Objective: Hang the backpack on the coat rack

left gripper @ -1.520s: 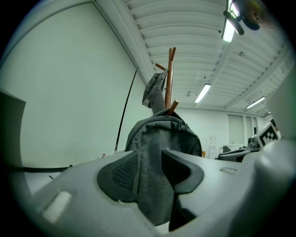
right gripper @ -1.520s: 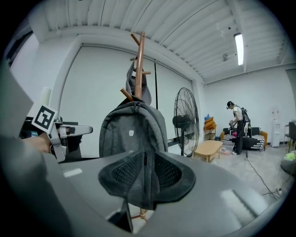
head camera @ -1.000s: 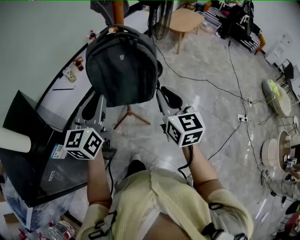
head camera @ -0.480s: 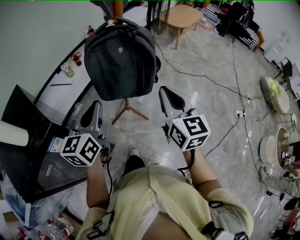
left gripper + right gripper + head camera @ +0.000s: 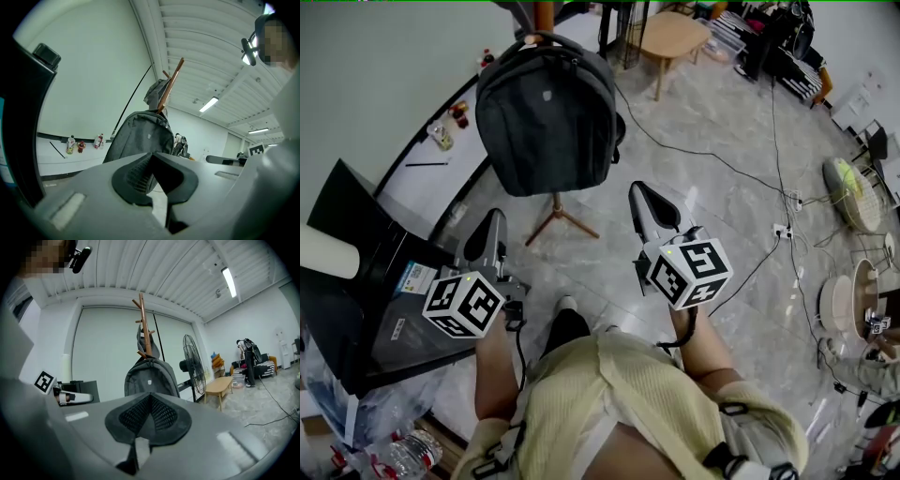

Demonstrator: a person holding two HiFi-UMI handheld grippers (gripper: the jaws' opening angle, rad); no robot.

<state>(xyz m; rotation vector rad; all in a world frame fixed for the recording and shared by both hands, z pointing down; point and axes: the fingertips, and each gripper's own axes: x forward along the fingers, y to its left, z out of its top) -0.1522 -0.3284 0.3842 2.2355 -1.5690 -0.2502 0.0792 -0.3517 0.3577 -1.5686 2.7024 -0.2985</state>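
The dark grey backpack point(image 5: 547, 112) hangs by its top handle from the wooden coat rack point(image 5: 543, 16), whose tripod feet point(image 5: 559, 223) show below it. Both grippers sit below the bag, clear of it, pointing level toward it. My left gripper point(image 5: 494, 221) is shut with nothing in it, and so is my right gripper point(image 5: 638, 190). In the left gripper view the backpack point(image 5: 140, 136) hangs on the slanting pole point(image 5: 171, 84) beyond the closed left gripper point(image 5: 153, 156). The right gripper view shows the backpack point(image 5: 150, 376) on the rack point(image 5: 144, 329) past the closed right gripper point(image 5: 150, 398).
A black cabinet point(image 5: 356, 281) stands close on the left. Small bottles point(image 5: 442, 137) sit on a white ledge along the wall. A standing fan point(image 5: 190, 366) and a low wooden table point(image 5: 671, 39) are behind the rack. Cables point(image 5: 741, 173) cross the floor at right.
Both grippers have drawn back from the backpack's lower sides toward the person, and their jaws have closed. The backpack stays hanging on the rack.
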